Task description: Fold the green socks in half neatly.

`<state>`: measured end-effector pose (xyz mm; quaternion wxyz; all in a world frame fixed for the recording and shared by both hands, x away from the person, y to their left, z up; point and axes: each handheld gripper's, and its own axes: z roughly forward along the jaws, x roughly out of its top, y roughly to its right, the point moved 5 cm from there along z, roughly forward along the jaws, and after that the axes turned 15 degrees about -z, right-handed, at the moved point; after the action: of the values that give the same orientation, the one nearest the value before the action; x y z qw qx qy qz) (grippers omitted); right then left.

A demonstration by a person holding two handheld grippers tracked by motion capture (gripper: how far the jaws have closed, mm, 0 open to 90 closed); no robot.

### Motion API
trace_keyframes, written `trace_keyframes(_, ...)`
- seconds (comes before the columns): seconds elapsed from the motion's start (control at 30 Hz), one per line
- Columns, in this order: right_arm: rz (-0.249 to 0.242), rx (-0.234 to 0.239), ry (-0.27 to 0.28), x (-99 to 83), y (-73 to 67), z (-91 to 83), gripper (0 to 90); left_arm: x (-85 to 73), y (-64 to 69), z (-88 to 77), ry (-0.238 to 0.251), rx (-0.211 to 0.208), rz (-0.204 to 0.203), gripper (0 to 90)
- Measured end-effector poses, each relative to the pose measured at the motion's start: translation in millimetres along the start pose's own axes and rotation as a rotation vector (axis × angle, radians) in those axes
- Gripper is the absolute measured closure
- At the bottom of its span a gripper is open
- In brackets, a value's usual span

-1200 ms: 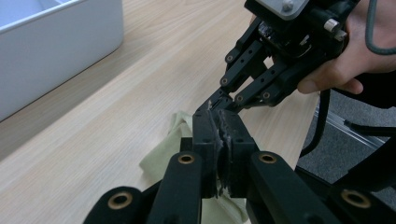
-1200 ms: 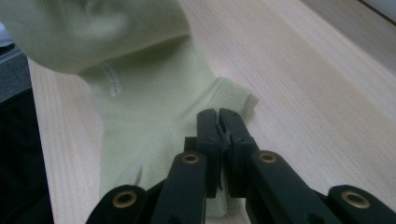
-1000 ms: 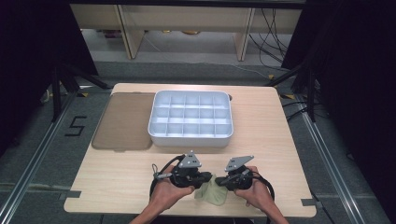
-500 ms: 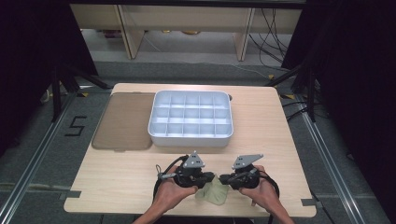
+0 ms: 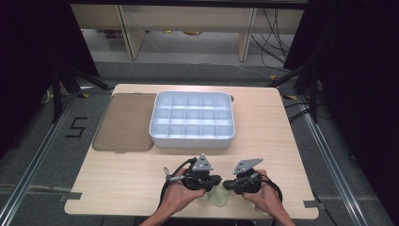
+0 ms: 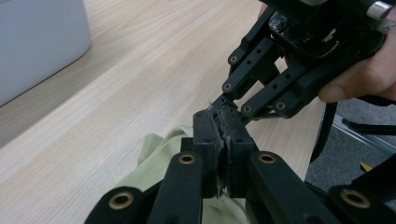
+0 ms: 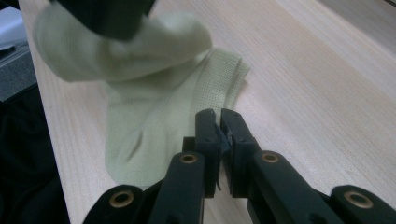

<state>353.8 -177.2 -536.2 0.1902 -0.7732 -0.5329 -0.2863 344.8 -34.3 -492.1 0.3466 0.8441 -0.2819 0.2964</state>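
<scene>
A pale green sock (image 5: pixel 217 197) lies near the table's front edge, between my two hands. My left gripper (image 5: pixel 215 181) is shut on one end of the sock (image 6: pixel 159 154), and its jaws (image 6: pixel 223 116) are pressed together. In the right gripper view that end of the sock (image 7: pixel 154 116) bunches up under the left gripper (image 7: pixel 107 14). My right gripper (image 5: pixel 227 185) is shut with nothing between its jaws, its tips (image 7: pixel 219 116) over the wood at the sock's edge. The right gripper (image 6: pixel 220 100) nearly meets the left one tip to tip.
A white tray (image 5: pixel 192 139) divided into several compartments stands at the middle of the wooden table (image 5: pixel 117 179). A flat brown lid (image 5: pixel 124 122) lies to its left. Dark floor and metal rails surround the table.
Both hands have barely shifted, and the sock stays between the two grippers.
</scene>
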Motion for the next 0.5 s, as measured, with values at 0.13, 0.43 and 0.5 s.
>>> trace_keyframes(0.13,0.003,0.015,0.005,-1.0,0.6,-1.3,86.1,-0.8,2.4,8.9,-0.010,-0.003,0.008,85.8)
trace_keyframes(0.43,0.028,0.013,0.047,-2.1,4.9,-11.1,83.7,-8.7,0.5,16.6,-0.022,-0.006,0.008,84.9)
trace_keyframes(0.5,0.011,-0.005,0.069,-3.2,12.5,-19.1,83.7,-9.4,0.8,20.6,-0.020,-0.011,0.006,84.7)
